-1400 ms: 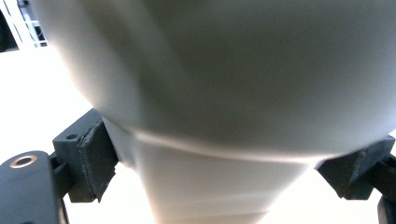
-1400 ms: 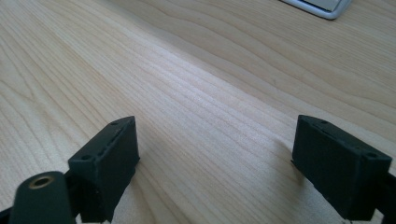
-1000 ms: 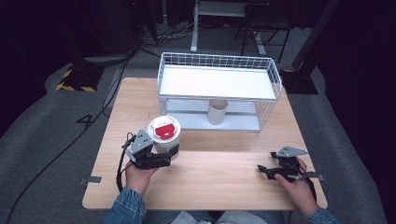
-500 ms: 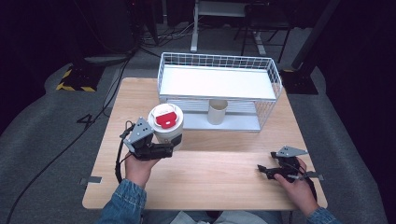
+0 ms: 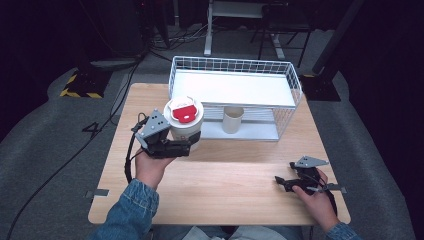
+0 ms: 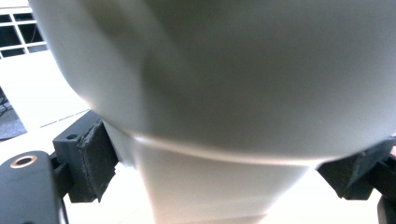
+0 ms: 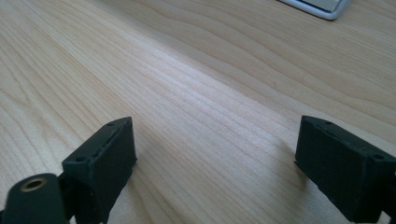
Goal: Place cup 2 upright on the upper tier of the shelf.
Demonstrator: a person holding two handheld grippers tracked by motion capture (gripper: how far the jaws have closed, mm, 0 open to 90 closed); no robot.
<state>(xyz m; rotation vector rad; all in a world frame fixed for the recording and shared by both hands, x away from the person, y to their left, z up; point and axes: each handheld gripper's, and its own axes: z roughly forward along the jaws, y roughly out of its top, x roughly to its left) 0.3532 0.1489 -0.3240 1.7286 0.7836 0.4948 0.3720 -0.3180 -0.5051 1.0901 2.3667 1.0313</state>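
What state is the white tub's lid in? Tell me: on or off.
On. In the high view the white tub, held by the left gripper, carries its lid with a red label on top.

Lab or recording studio, dim room with grey carpet floor [image 5: 45, 150], loose cables [image 5: 107, 107] trailing across it, hazard-striped base [image 5: 80, 86], metal stand legs [image 5: 210, 30] behind, lone lit wooden table [image 5: 225, 185] bearing white wire rack [image 5: 235, 90]

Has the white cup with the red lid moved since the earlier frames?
Yes. The white cup, held in the left tool, has risen toward the wire basket.
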